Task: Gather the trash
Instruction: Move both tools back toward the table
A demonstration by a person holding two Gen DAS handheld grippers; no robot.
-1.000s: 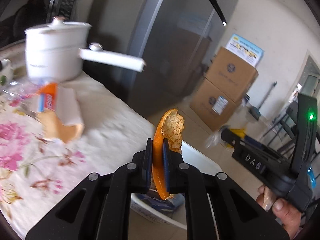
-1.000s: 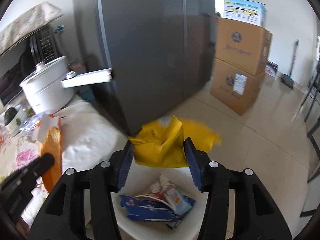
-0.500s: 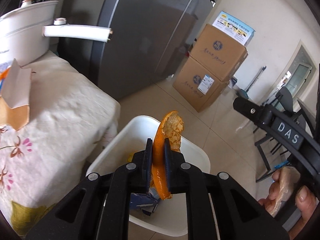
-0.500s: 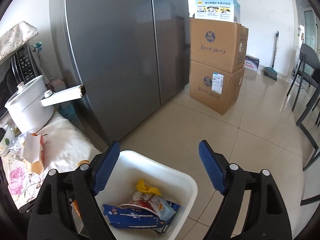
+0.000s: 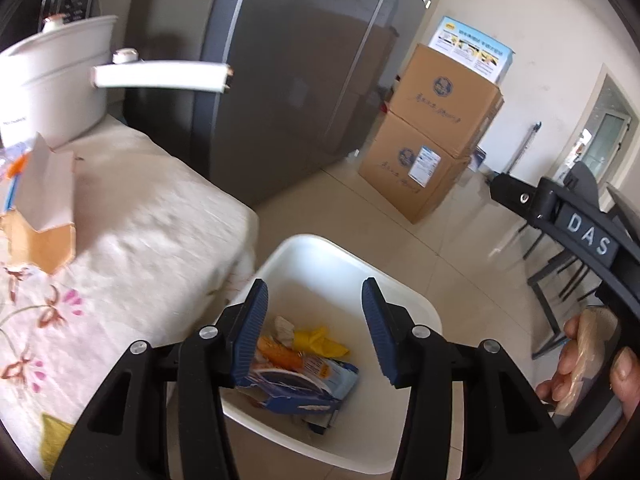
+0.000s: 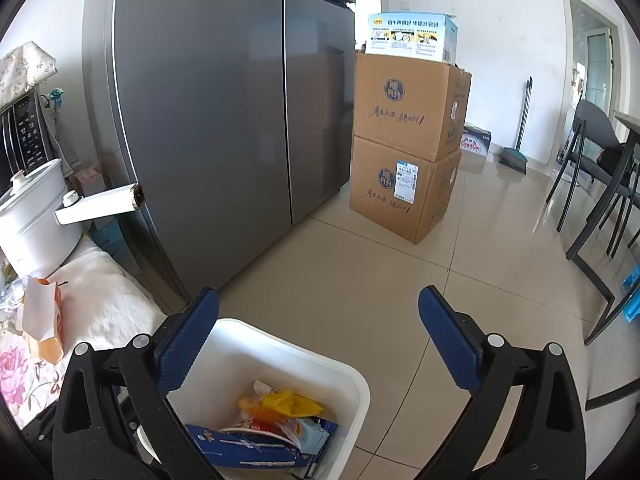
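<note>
A white trash bin stands on the floor beside the table; it also shows in the right wrist view. Inside lie an orange peel, a yellow wrapper and a blue packet. My left gripper is open and empty, directly above the bin. My right gripper is open and empty, wide apart above the bin's far rim. A torn orange-and-white paper carton lies on the table; it also shows in the right wrist view.
The table has a floral cloth. A white pot with a long handle stands at its far end. A grey fridge and stacked cardboard boxes stand behind. Chairs are at the right.
My left gripper opened and the orange peel dropped into the bin. My right gripper opened wider after letting go of the yellow wrapper, which now lies in the bin.
</note>
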